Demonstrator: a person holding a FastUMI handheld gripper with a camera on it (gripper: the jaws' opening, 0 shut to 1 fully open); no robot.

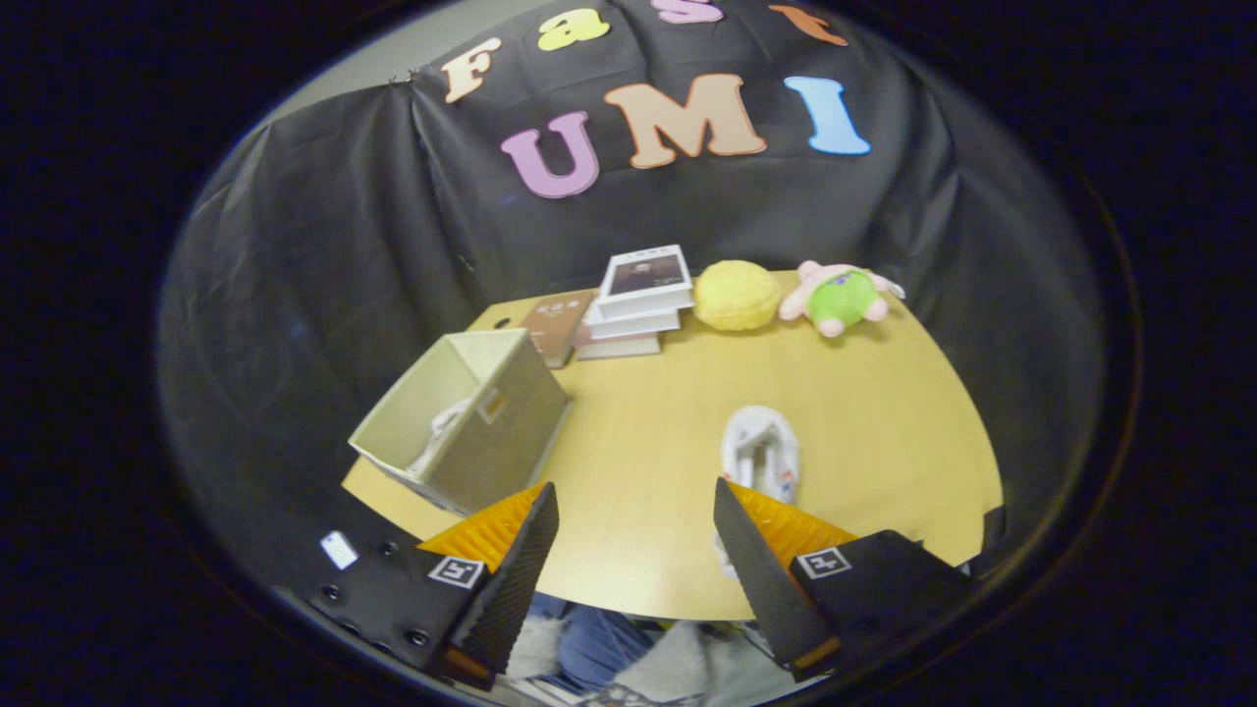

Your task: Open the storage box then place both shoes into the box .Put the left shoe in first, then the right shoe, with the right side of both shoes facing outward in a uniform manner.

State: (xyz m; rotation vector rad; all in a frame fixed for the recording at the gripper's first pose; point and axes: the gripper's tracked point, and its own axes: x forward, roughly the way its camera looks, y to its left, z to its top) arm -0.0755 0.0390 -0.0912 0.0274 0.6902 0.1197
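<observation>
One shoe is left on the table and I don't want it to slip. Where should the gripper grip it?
Probably across the white shoe's collar, from above: it lies lengthwise ahead of the open gripper, near the right finger, so its narrow sides face the pads.

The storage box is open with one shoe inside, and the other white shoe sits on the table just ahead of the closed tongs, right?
Not quite: the gripper view shows the tongs open, gripping nothing. The rest holds.
</observation>
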